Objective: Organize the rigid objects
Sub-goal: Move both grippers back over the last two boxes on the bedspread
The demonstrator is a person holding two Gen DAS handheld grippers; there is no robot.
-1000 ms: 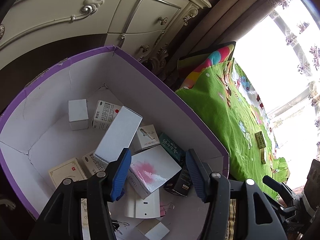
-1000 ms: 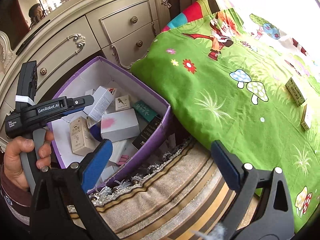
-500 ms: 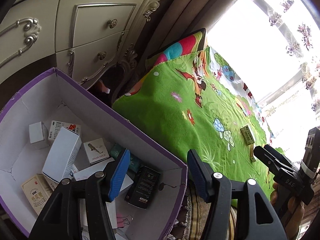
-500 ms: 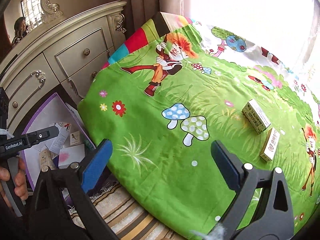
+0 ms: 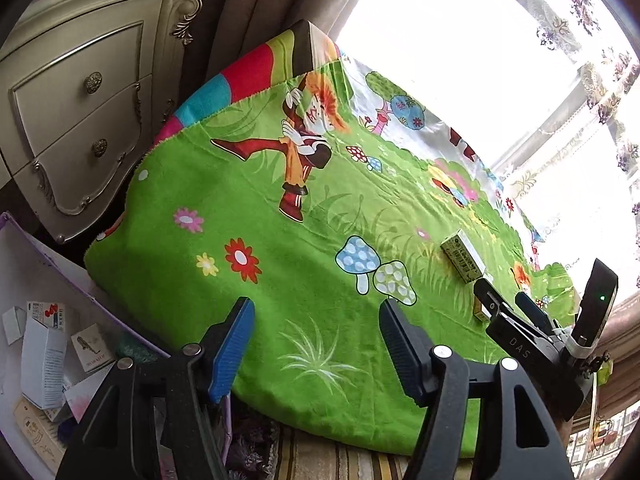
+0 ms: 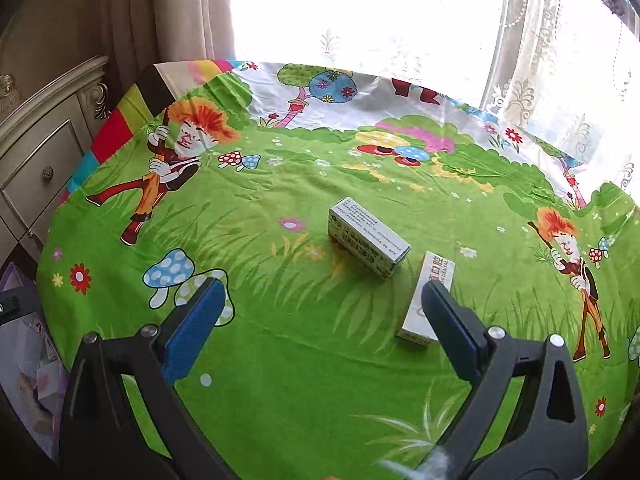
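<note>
Two small cartons lie on the green cartoon cloth point(image 6: 280, 320): a green-and-white box point(image 6: 368, 238), also in the left wrist view point(image 5: 462, 255), and a white dental box point(image 6: 426, 298) just right of it. My right gripper point(image 6: 324, 330) is open and empty, hovering just short of the two boxes, its right finger point(image 6: 452, 330) overlapping the dental box. My left gripper point(image 5: 316, 344) is open and empty over the cloth's near left edge. The purple-rimmed box point(image 5: 24, 240) with several cartons point(image 5: 44, 360) sits low at the left.
A cream dresser with drawers point(image 5: 80, 120) stands left behind the purple box. Curtains and a bright window point(image 6: 360, 12) lie beyond the cloth. A striped rug point(image 5: 320, 460) is under the cloth's near edge. The right gripper's body point(image 5: 540, 340) shows at right in the left wrist view.
Both grippers swung right, away from the purple box and over the green cloth. The right gripper closed in on the two boxes. Both stayed open and empty.
</note>
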